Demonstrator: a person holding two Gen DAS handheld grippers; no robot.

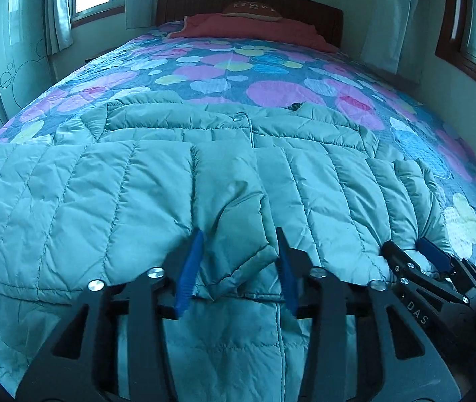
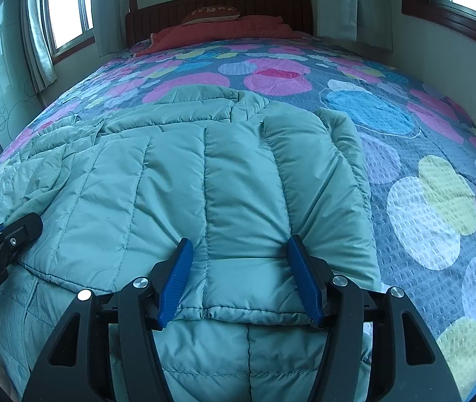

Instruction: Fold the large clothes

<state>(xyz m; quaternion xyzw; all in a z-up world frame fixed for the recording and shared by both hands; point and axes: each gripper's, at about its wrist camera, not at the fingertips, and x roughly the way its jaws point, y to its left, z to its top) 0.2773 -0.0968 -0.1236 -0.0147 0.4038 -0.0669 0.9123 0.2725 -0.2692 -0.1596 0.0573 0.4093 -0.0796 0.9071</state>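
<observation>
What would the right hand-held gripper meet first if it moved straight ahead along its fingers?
The right hand-held gripper would most likely run into the green puffer jacket, whose folded edge already lies between its open jaws.

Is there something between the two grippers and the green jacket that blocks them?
Nothing visible does. The left gripper and the right gripper both stand open with folded parts of the green jacket lying directly between their fingers. Only the jacket lies on the floral bedspread nearby.
</observation>
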